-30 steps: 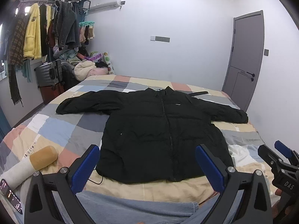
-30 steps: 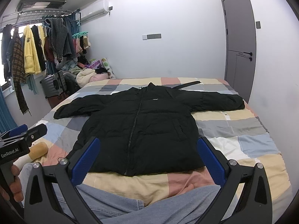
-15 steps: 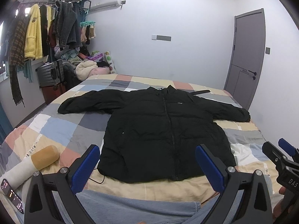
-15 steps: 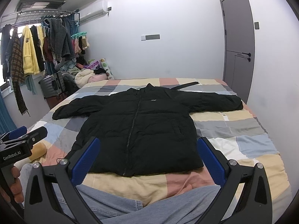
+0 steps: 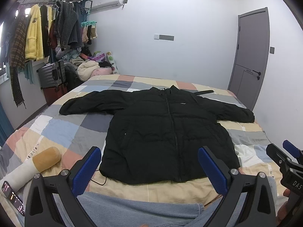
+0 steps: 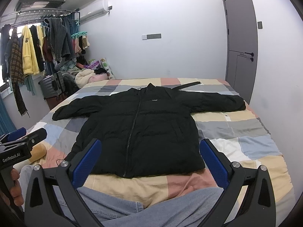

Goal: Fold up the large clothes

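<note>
Both views edged nearer the black jacket point(image 5: 166, 132); "GenRobot.AI" left gripper point(image 6: 20, 138), "DAS" right gripper point(image 5: 284, 151), jaws spread, empty.

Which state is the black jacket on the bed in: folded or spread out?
Spread out. The black jacket lies flat on the checked bed, front up, both sleeves stretched sideways, no fold made.
</note>
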`<state>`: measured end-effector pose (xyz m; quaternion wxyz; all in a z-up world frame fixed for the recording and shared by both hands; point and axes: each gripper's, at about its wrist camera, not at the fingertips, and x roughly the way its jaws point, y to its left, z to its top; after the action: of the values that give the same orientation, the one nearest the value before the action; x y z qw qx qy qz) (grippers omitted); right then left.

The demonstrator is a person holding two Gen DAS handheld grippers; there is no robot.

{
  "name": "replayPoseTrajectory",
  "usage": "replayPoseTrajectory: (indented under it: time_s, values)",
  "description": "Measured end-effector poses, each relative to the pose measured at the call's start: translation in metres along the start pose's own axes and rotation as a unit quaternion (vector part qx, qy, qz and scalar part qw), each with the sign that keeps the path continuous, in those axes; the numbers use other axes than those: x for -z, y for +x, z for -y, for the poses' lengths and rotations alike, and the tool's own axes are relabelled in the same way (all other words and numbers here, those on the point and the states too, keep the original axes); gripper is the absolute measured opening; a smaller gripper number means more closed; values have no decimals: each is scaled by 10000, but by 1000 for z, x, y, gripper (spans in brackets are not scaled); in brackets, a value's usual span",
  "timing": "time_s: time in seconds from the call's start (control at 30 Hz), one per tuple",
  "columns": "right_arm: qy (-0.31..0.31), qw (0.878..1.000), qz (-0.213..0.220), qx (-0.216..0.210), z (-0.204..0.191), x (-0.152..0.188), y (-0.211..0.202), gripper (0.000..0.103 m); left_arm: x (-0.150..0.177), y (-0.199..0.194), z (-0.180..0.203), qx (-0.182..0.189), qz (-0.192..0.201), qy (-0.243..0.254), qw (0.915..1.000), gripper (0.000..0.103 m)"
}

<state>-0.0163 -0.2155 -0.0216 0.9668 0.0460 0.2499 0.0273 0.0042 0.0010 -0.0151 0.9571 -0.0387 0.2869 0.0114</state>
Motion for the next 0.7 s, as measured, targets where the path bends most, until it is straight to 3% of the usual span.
replayPoseTrajectory:
  time_s: [0.7]
  values:
    - [31, 10000, -27, 28, -1, 0, 1, 103, 1, 5, 0, -88, -51, -46, 9999, 103]
